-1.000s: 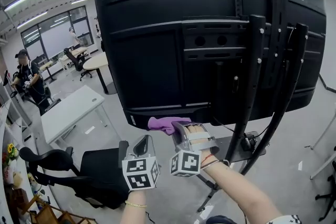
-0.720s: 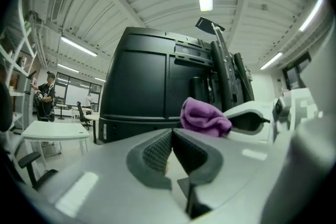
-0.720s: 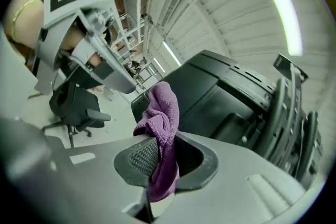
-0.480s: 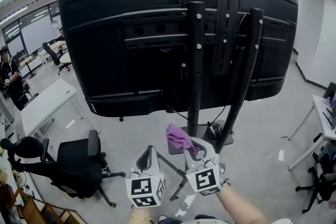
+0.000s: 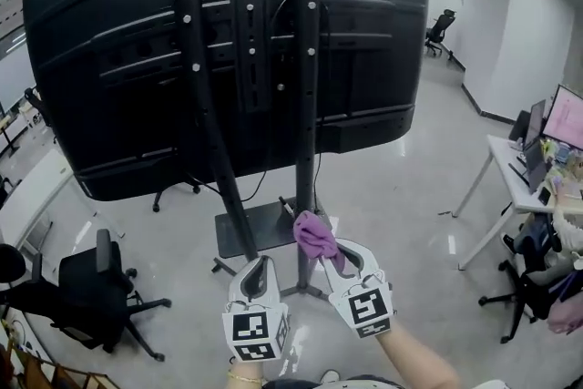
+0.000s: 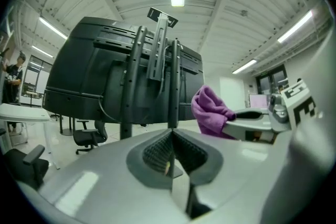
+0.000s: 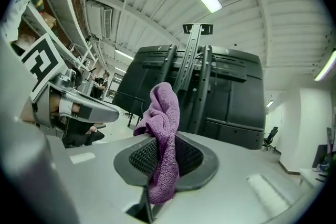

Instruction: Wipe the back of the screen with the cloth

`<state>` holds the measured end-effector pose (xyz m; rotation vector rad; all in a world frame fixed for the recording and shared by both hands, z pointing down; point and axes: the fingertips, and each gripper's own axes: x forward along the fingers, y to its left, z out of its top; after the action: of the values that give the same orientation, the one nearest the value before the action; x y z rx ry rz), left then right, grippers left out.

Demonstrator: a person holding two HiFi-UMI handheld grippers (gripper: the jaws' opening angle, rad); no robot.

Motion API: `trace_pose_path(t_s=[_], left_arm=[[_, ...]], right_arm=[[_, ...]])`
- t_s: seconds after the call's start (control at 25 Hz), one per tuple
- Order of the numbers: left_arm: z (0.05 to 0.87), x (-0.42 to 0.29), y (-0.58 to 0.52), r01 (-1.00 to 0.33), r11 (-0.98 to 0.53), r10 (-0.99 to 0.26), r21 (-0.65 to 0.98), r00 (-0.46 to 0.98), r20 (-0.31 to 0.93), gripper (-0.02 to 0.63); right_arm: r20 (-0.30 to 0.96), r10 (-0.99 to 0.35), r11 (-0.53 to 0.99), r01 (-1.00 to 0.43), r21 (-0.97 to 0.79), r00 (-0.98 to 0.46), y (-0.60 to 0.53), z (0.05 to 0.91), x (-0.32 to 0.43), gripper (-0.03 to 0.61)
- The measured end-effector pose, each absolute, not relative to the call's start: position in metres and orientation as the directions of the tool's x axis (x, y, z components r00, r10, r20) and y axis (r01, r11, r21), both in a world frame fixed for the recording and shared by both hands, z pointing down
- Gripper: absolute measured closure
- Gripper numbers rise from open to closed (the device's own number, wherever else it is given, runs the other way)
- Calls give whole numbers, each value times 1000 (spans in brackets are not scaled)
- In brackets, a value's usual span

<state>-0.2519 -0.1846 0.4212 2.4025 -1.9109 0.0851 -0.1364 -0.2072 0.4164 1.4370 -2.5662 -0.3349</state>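
Purple cloth (image 5: 317,237), a second ago at the lower edge of the screen (image 5: 364,32), now hangs well clear of it in the head view, the wipe apparently paused. In the gripper views, the left tool (image 6: 172,140) has its jaws together on nothing, and the right tool (image 7: 163,152) stays clamped on the cloth.

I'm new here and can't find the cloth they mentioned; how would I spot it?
Start at the big black screen on its pole stand, seen from behind. Below it two grey tools point forward, and the cloth is pinched in the right tool. It is the only purple, crumpled thing by them; the left tool beside it holds nothing.
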Motion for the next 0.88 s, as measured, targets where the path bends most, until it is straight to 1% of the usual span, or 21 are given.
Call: trace_pose_path(t_s=[0.28, 0.48, 0.6, 0.72, 0.8, 0.88], left_arm=[[394, -128, -221, -925, -378, -920, 22, 378, 102, 606], [340, -63, -280, -904, -428, -902, -15, 426, 68, 606], [306, -32, -326, -896, -444, -895, -10, 444, 38, 606], [276, -4, -373, -886, -464, -886, -12, 463, 26, 606], [253, 14, -400, -880, -474, -881, -32, 473, 19, 606], [232, 28, -424, -878, -475, -880, -55, 475, 18, 606]], right_arm=[[18, -913, 382, -839, 387, -407, -230, 377, -18, 522], [-19, -935, 290, -796, 531, -354, -276, 316, 41, 522], [-65, -947, 196, -723, 662, -316, -315, 268, 70, 522], [-105, -952, 96, -605, 790, -287, -362, 220, 90, 522], [-133, -952, 33, -524, 851, -275, -395, 186, 100, 522], [-164, -952, -23, -474, 880, -258, -425, 153, 110, 522]])
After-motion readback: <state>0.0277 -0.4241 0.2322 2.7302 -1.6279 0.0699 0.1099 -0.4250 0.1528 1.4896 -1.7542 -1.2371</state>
